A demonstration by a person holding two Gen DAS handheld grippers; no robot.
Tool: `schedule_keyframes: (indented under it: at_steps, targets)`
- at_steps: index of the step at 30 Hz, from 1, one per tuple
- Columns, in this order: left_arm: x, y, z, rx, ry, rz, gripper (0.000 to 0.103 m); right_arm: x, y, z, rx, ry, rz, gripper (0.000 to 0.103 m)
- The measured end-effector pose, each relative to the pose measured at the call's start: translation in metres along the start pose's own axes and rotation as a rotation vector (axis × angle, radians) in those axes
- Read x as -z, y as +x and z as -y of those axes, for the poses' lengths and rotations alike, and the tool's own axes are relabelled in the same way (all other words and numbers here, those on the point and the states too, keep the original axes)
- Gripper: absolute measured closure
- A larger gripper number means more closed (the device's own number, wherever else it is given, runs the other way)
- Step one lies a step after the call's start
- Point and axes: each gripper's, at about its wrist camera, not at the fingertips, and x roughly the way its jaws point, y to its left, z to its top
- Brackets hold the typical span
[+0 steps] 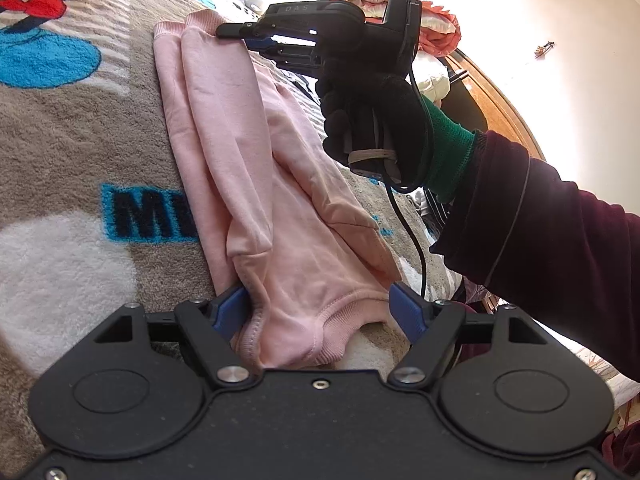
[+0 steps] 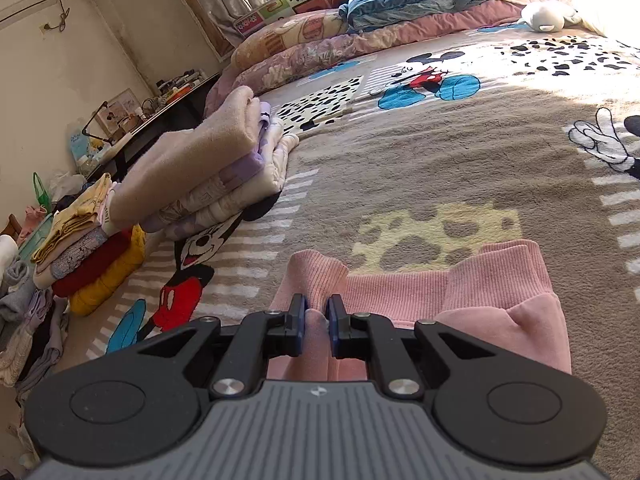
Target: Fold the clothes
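Bed (image 2: 460, 168) filled both views, covered by a beige cartoon-print blanket (image 1: 72, 152). Pillows (image 2: 304, 46) and bedding were piled along its far side in the right wrist view. A stack of folded clothes (image 2: 208, 176) sat on the blanket near the left edge, with another folded pile (image 2: 92, 248) just beyond it, lower down.

Pink sweatshirt (image 1: 256, 184) lay flat on the blanket, folded lengthwise into a narrow strip. Its long axis ran from the left gripper (image 1: 320, 312) away toward the right gripper (image 1: 236, 34); neckline (image 1: 320, 332) was at the left gripper's end, ribbed hem (image 2: 400, 292) and cuffs at the right gripper's end.

The person's gloved right hand (image 1: 372, 120), with dark red sleeve, held the right gripper's handle.

Left gripper was spread wide, pads on either side of the neckline; the left pad looked to be touching fabric, though contact was hard to judge. Nothing was clamped.

Right gripper was narrowed almost fully, pinching a ribbed cuff (image 2: 316, 280) between its pads at the hem end.
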Motion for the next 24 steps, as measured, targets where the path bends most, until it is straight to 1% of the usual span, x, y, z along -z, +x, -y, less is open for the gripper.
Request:
schedule_keyframes:
  at_steps: [5,10,14,17,22,24]
  targets:
    - [0.000,0.006,0.007,-0.027,0.054,-0.039,0.028,0.000,0.006,-0.002,0.006,-0.001,-0.002,0.089]
    - [-0.001,0.004,0.007,-0.029,0.062,-0.064,0.028,0.003,0.012,-0.001,0.024,-0.011,-0.005,0.089]
    - [0.004,0.003,0.017,-0.058,0.131,-0.087,0.027,0.003,0.014,0.000,0.027,-0.014,-0.004,0.089]
    - [0.006,0.003,0.021,-0.068,0.154,-0.095,0.027,0.004,0.017,0.000,0.033,-0.012,-0.004,0.089]
    - [0.005,0.007,0.026,-0.077,0.167,-0.105,0.027,0.004,0.020,0.000,0.059,-0.010,-0.002,0.089]
    - [0.005,0.004,0.027,-0.082,0.177,-0.107,0.027,0.006,0.023,0.001,0.068,-0.010,-0.015,0.089]
